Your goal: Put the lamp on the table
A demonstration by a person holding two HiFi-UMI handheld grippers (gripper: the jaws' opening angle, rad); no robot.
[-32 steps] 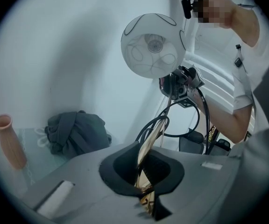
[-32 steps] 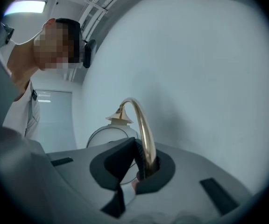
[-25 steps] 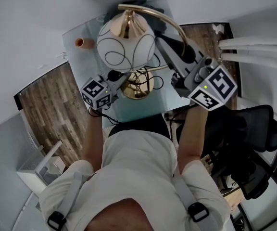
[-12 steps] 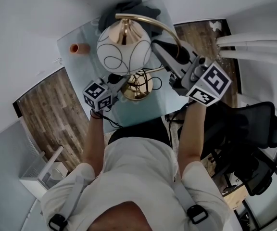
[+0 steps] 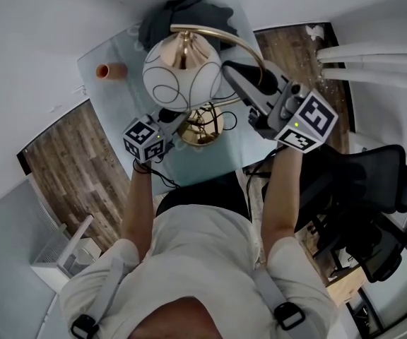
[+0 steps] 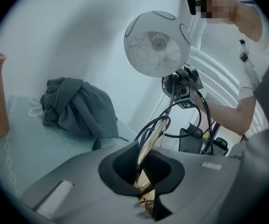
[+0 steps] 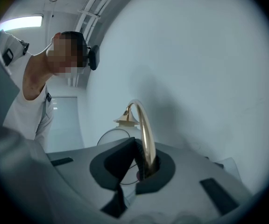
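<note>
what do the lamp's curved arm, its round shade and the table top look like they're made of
Lamp arm: polished metal, brass-coloured by its gold mirror sheen; could be plating.
Shade: translucent white glass or plastic, since the bulb shows through it; thin dark lines on it.
Table top: probably frosted pale glass, smooth and faintly glossy.

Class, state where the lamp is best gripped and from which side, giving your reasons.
On the lamp, grip the thin gold arm from the person's side, plus the lower stem: both fit between jaws, while the round globe looks too wide.
</note>
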